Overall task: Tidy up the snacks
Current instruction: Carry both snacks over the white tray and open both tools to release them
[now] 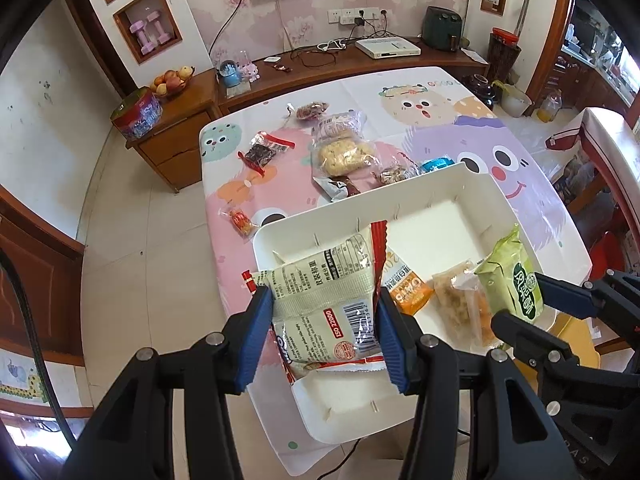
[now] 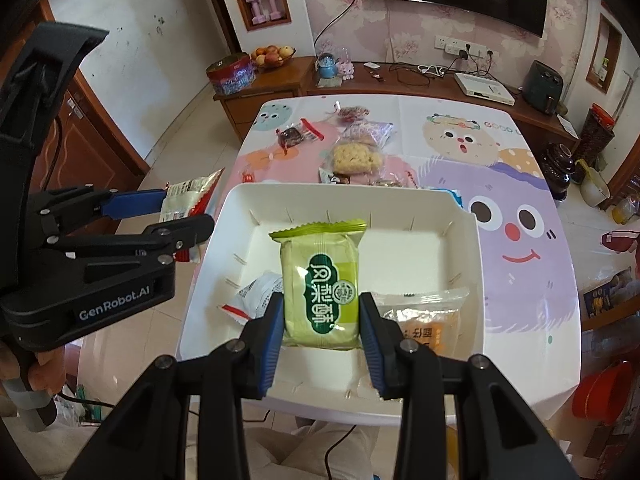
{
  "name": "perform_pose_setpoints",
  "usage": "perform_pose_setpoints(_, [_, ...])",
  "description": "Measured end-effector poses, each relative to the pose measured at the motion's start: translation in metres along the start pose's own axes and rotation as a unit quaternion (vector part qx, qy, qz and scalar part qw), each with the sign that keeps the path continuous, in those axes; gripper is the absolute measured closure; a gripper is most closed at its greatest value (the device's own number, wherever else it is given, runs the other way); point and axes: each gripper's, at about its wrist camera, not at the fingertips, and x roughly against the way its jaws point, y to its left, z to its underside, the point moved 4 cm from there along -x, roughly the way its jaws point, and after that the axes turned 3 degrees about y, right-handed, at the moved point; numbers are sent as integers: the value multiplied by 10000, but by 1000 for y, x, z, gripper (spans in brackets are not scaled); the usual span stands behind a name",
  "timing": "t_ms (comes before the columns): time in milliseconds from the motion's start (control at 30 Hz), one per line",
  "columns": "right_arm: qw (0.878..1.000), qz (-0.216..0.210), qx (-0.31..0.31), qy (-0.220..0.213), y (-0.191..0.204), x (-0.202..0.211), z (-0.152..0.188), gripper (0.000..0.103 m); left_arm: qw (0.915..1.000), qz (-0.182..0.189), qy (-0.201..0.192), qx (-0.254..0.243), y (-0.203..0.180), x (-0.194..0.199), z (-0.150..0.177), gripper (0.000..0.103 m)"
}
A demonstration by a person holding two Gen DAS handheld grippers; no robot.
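Observation:
A white plastic bin point(image 1: 532, 236) point(image 2: 472, 220) stands at the near edge of the table. My left gripper point(image 1: 325, 312) is shut on a white and red snack packet point(image 1: 324, 300), held over the bin's left end; the same left gripper point(image 2: 182, 208) shows at the left of the right wrist view with the packet point(image 2: 188, 196). My right gripper point(image 2: 322, 312) is shut on a green pastry packet point(image 2: 320, 284) point(image 1: 514, 280) above the bin's middle. An orange oats packet point(image 1: 410, 294) and a clear-wrapped cake point(image 2: 424, 316) point(image 1: 460, 304) lie inside the bin.
Several loose snacks lie beyond the bin on the cartoon tablecloth point(image 1: 440, 120): a rice cracker bag point(image 1: 344, 152) point(image 2: 356, 158), a dark date packet point(image 1: 262, 152), a small red candy point(image 1: 240, 220). A wooden cabinet point(image 1: 176, 136) stands far left, a chair point(image 1: 616, 148) at the right.

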Motion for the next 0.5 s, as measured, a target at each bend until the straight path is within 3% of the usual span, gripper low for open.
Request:
perform_pose_setpoints(433, [9998, 90, 60, 167, 1, -6, 8, 66, 9997, 70, 229, 7, -7, -13, 6, 53])
perform_pose_setpoints(500, [9997, 165, 62, 177, 0, -6, 8, 65, 9996, 99, 246, 46, -6, -14, 7, 48])
